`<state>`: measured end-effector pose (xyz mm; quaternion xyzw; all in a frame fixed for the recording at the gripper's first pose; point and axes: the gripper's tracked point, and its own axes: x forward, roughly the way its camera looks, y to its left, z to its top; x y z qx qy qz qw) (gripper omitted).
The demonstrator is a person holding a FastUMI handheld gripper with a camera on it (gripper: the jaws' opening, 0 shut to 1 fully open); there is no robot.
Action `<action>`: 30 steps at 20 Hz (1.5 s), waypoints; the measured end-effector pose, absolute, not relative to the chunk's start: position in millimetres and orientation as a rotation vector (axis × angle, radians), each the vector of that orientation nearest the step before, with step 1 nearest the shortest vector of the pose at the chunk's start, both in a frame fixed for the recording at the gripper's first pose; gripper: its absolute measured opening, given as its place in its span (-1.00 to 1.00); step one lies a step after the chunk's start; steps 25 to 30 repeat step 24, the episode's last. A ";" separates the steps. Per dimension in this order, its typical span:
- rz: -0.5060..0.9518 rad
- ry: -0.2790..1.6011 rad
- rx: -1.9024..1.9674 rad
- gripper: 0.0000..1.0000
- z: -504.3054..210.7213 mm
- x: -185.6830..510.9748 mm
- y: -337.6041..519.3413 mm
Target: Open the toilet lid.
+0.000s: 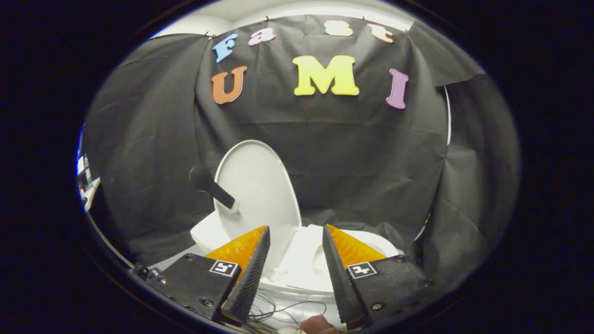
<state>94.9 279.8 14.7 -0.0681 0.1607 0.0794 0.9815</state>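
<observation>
Gripper view, nearest first: a fingertip of the person's hand (317,324) shows at the very bottom, between the two finger bases, with thin dark cables (278,310) looping on the pale surface just ahead of it. Claw (294,235) stands wide apart, jaws spread with a clear gap between them; nothing is gripped and neither finger touches the toilet. Each finger carries a small square marker on its housing. Seen through the gap and just beyond the tips lies the white toilet seat (301,260), down on the bowl (204,234), whose rounded rim extends past the left finger and, on the other side, past the right finger. Toilet lid (257,185) is already raised: it stands nearly upright, tilted a little toward the left, hinged at the back of the seat, its smooth inner face toward the camera. Lid's lower edge is hidden behind the left finger tip. A dark cylindrical handle (212,186) sticks out from the lid's left edge, angled up and away to the left; its pale base meets the lid. Behind the toilet hangs the black cloth wall (371,153), creased, closing the booth on all sides. At the far left edge some small bright items show, too small to identify.
</observation>
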 end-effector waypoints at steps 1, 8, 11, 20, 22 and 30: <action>0.148 0.299 -0.149 0.44 14.8 89.9 269.4; 0.098 0.240 -0.143 0.44 1.1 39.7 178.9; 0.050 0.238 -0.120 0.44 -10.3 21.9 136.2; 0.011 0.187 -0.019 0.43 -10.1 -19.7 58.0; 0.015 0.119 -0.010 0.43 9.6 -26.8 52.1; 0.015 0.051 -0.041 0.43 17.0 -26.9 50.3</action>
